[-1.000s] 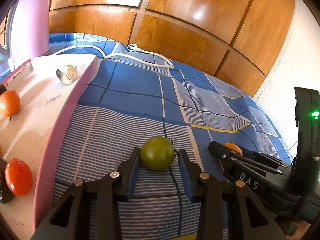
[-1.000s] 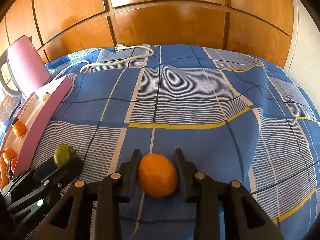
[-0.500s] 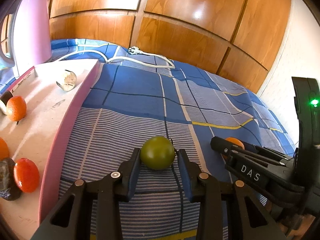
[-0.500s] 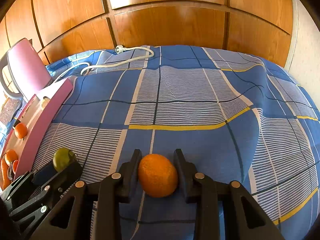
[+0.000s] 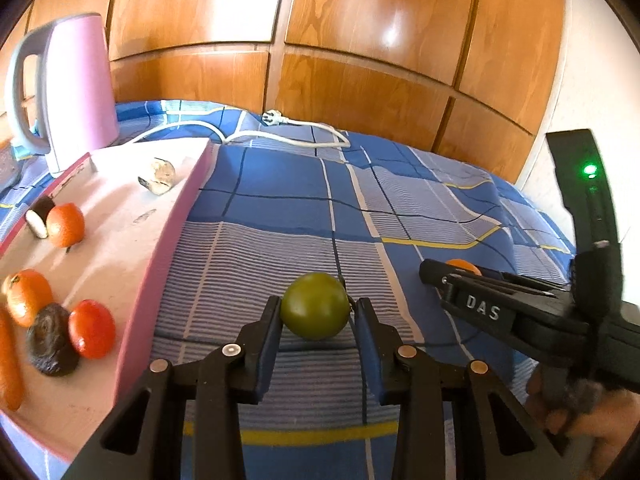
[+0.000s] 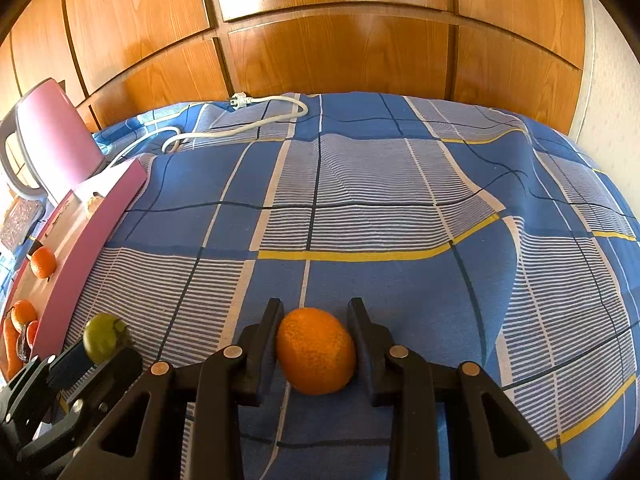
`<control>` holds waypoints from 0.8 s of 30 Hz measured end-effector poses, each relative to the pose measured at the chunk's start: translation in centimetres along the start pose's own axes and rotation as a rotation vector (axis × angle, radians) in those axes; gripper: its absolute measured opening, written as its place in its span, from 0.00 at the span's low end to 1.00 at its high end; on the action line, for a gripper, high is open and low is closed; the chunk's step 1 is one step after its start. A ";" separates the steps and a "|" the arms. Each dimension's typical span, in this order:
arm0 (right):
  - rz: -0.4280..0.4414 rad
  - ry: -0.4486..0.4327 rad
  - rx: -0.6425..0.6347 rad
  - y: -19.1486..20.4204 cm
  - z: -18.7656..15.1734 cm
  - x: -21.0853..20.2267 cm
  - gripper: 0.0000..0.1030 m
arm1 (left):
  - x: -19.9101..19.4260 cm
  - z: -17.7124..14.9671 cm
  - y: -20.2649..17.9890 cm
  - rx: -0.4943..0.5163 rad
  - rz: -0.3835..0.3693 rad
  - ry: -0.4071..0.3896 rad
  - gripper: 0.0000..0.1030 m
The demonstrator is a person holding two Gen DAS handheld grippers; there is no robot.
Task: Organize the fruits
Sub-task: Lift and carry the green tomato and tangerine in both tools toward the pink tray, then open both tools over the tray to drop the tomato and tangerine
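My left gripper (image 5: pixel 316 316) is shut on a green round fruit (image 5: pixel 314 311), held just above the blue checked bedspread. My right gripper (image 6: pixel 314 328) is shut on an orange (image 6: pixel 316 350) over the same bedspread. Each gripper shows in the other's view: the right one (image 5: pixel 430 270) with its orange (image 5: pixel 462 266) at the right, the left one with the green fruit (image 6: pixel 105 337) at the lower left. A pink tray (image 5: pixel 168 240) lies to the left and holds several fruits, among them oranges (image 5: pixel 65 225), a red tomato (image 5: pixel 92 328) and a dark fruit (image 5: pixel 52 344).
A pink kettle (image 5: pixel 76 88) stands behind the tray. A white power cord (image 5: pixel 288 136) lies on the bedspread near the wooden wall panels (image 5: pixel 360 40). A carrot (image 5: pixel 8 360) lies at the tray's near left edge. A white wall is at the right.
Both grippers have lifted a little with their fruit still held. The left view has tilted up and shifted left, so more of the kettle and tray shows.
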State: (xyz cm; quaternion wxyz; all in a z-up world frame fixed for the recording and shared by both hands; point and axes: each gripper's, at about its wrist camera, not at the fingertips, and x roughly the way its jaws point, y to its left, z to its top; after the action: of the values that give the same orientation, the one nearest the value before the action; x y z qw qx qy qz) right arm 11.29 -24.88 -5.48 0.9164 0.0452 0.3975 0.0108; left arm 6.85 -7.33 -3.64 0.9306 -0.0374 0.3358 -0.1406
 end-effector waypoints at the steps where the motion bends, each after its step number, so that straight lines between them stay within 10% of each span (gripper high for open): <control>1: 0.002 -0.003 0.000 0.1 0.0 -0.1 0.32 | -0.5 0.0 -0.1 0.012 0.007 -0.017 0.36; 24: 0.298 -0.043 -0.117 12.7 1.9 -4.2 0.32 | -9.7 1.9 12.6 -0.307 0.328 -0.180 0.36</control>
State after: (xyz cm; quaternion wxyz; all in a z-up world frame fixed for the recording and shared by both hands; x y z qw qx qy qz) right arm 10.05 -12.62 0.05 0.9140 0.0503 0.3655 0.1687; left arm 3.90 7.48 1.78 0.9505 -0.1360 0.2706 0.0691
